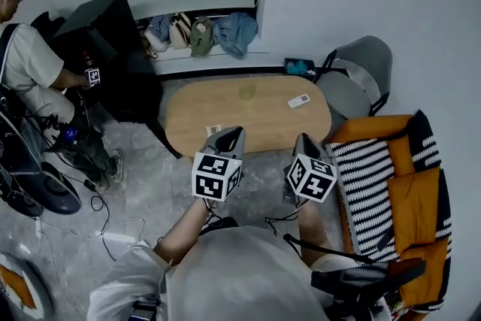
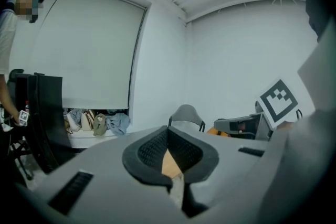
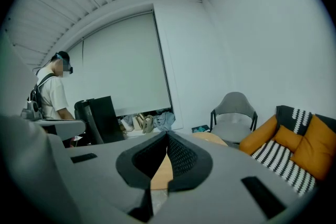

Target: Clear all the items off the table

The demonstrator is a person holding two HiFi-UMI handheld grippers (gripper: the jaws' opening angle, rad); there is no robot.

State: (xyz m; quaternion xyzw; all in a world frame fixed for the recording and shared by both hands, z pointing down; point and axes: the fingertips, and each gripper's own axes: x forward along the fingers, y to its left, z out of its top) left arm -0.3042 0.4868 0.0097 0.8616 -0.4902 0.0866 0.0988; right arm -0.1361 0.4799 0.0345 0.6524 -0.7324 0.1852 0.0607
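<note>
My left gripper (image 1: 232, 131) shows at centre frame in the head view, jaws pressed together with nothing between them. My right gripper (image 1: 304, 137), just to its right, is likewise closed and empty. Both show against the lower edge of the oval wooden table (image 1: 263, 124). On the table:
- a white remote (image 1: 299, 101) at the right
- a pale green item (image 1: 247, 92) near the upper edge
- a small pale item (image 1: 214, 129) at the lower left edge, beside my left gripper

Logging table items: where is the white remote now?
In the head view, the remote lies on the right part of the table, near the grey chair, right of the greenish item.
</note>
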